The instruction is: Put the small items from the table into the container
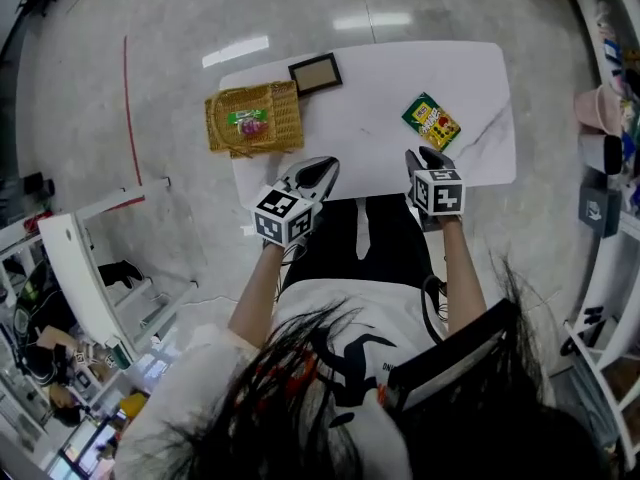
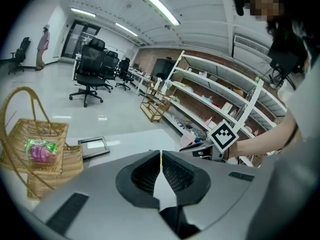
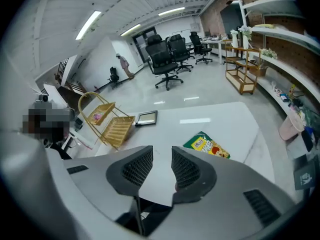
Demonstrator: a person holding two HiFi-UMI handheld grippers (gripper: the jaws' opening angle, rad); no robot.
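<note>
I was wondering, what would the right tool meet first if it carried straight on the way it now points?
The right tool would probably reach the bare white tabletop first; the green snack packet lies just right of that line, though depth is unclear.

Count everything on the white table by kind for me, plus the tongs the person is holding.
Wicker basket: 1
Snack packets: 2, a green-yellow packet lying loose and a green-pink packet in the basket
Picture frame: 1
Tongs: 2, left tongs and right tongs
Total: 6
</note>
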